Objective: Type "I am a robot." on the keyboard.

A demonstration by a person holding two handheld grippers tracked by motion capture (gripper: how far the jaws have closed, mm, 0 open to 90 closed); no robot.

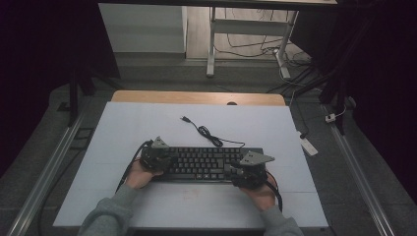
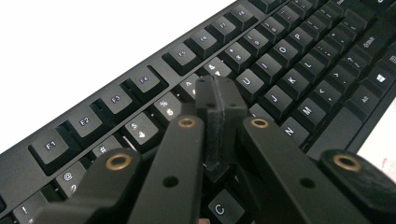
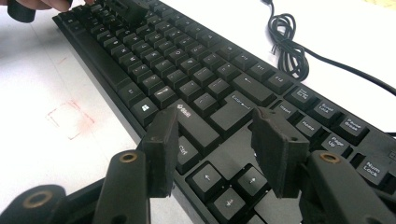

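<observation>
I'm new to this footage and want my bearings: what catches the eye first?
A black keyboard lies mid-table on the white table, its cable coiled behind it. The left gripper, shut, sits on the letter keys; the right gripper hovers open above the arrow keys.

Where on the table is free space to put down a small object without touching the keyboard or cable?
The white table is bare left of the keyboard, along the far left edge, and in the near strip between the two forearms. Right of the keyboard is also free. Crowded: behind the keyboard, where the coiled cable lies, and at both keyboard ends, where the left gripper and right gripper work.
</observation>
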